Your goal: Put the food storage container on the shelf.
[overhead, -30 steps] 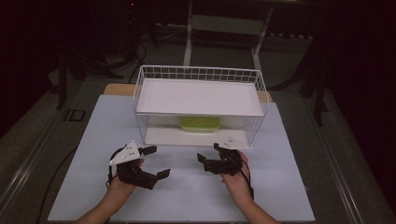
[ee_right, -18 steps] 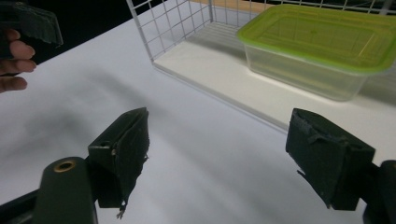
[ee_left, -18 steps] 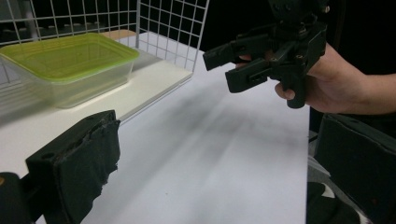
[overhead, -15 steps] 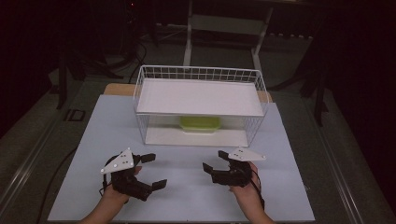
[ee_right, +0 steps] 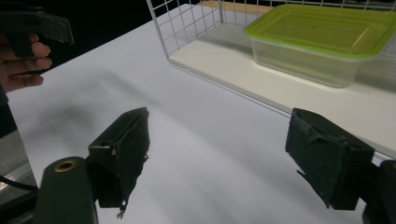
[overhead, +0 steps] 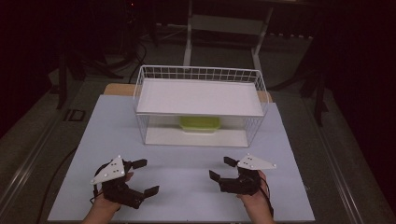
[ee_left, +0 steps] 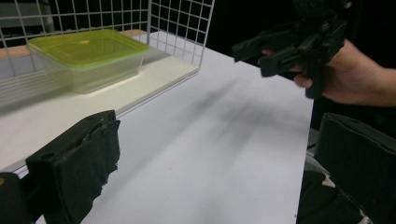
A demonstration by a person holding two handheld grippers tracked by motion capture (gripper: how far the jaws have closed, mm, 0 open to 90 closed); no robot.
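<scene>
A clear plastic container with a green lid (overhead: 200, 124) sits on the lower shelf of a white wire rack (overhead: 201, 74) at the middle of the table. My left gripper (overhead: 145, 177) hovers over the near left of the white tabletop, jaws wide open and empty. My right gripper (overhead: 222, 168) is at the near right, also open and empty, pointing toward the left one. In the left gripper view the container (ee_left: 88, 56) lies ahead left behind the mesh, and the right gripper (ee_left: 299, 42) is at upper right. The right gripper view has the container (ee_right: 322, 39) at upper right.
The rack's upper shelf (overhead: 198, 97) is a bare white board over the container. The white table surface (overhead: 187, 163) spreads between the rack and both hands. Dark floor and stand legs (overhead: 189, 42) lie beyond the table's far edge.
Both hands have drawn back toward the near edge of the table and moved apart, the left one leftward and the right one rightward. Both sets of jaws stay open.
</scene>
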